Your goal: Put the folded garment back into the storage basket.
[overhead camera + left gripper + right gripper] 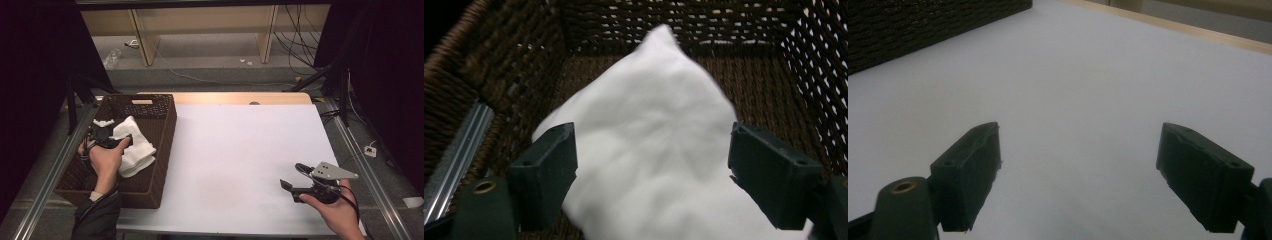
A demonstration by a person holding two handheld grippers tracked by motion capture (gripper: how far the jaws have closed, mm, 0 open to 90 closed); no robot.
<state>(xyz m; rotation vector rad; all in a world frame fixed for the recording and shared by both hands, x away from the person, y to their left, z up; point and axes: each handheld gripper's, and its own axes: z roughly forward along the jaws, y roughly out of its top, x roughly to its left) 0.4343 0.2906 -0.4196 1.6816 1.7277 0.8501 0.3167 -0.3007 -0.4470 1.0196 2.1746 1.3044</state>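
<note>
Right hand: your right hand (pixel 336 210) comes in over the near edge of the tabletop (pixel 240 165), close to its near right corner.
Right gripper: your right gripper (pixel 294 176) sits above the white surface near that corner, pointing left across the table. Its jaws stand wide apart with nothing between them; in the right gripper view the right gripper (pixel 1078 175) frames bare white tabletop (pixel 1088 90). The grey plate rides on top of it.
Left hand: your left hand (pixel 106 161) reaches in over the near part of the basket (pixel 165 150), your dark sleeve (pixel 97 217) crossing its near wall.
Left gripper: your left gripper (pixel 102 134) is inside the basket, over the cloth. In the left gripper view the left gripper (pixel 651 175) has its jaws spread well apart, one on each side of the cloth; the pads do not press on it.
White cloth: the white cloth (pixel 134 145) lies crumpled in the basket, towards its right wall and roughly midway between near and far walls. In the left gripper view the white cloth (pixel 649 150) runs from between the jaws to a peak pointing at the far wall.
Basket: the dark woven basket (pixel 499 65) stands along the left edge of the tabletop, reaching from the near left corner almost to the far left corner.
Far edge: a bare wooden strip (pixel 235 98) of the table shows beyond the white surface.
</note>
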